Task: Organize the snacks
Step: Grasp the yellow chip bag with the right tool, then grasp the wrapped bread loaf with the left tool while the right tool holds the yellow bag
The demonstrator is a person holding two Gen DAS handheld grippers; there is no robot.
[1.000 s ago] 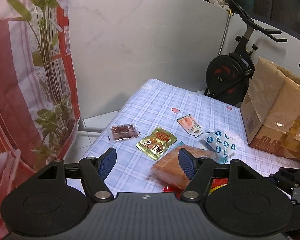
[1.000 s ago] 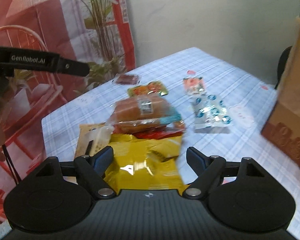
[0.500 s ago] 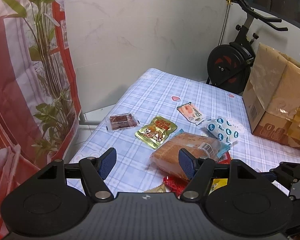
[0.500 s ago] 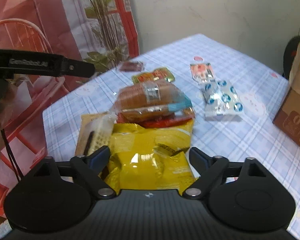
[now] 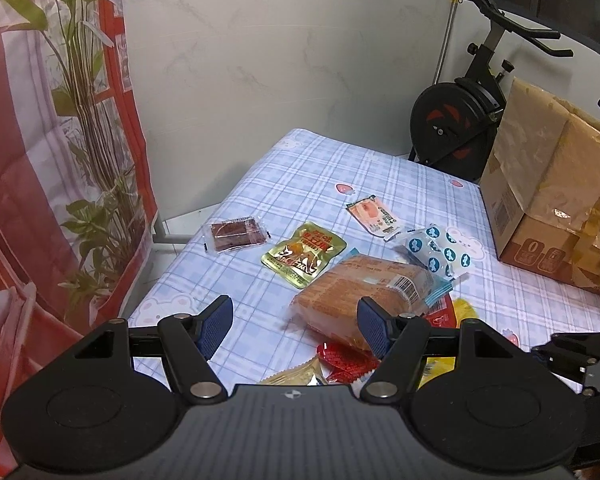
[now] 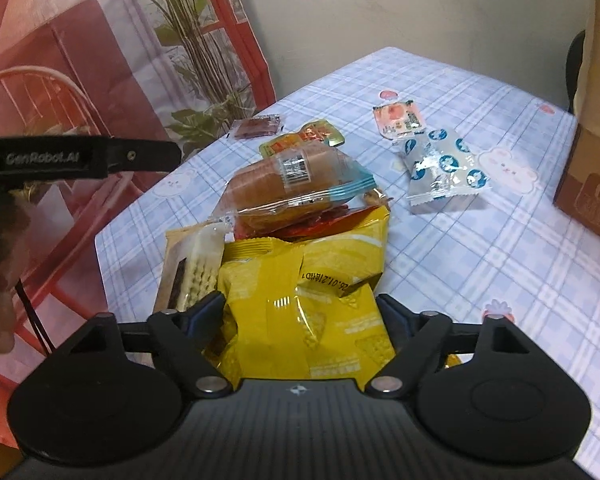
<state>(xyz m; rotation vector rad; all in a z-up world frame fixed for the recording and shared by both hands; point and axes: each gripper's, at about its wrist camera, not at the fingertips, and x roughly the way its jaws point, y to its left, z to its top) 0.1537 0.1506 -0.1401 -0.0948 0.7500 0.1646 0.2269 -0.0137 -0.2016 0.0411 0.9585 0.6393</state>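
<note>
As both views are pulling back from the pile, more tabletop is showing than a second ago; sorting is not yet underway. Cardboard box is standing at the right edge, likely the destination. Yellow chip bag is lying between the spread jaws of the right hand-held gripper, not clamped. Bread loaf is resting on the red packet, under the left hand-held gripper, which is open and empty. Smaller packets are lying scattered beyond.
</note>
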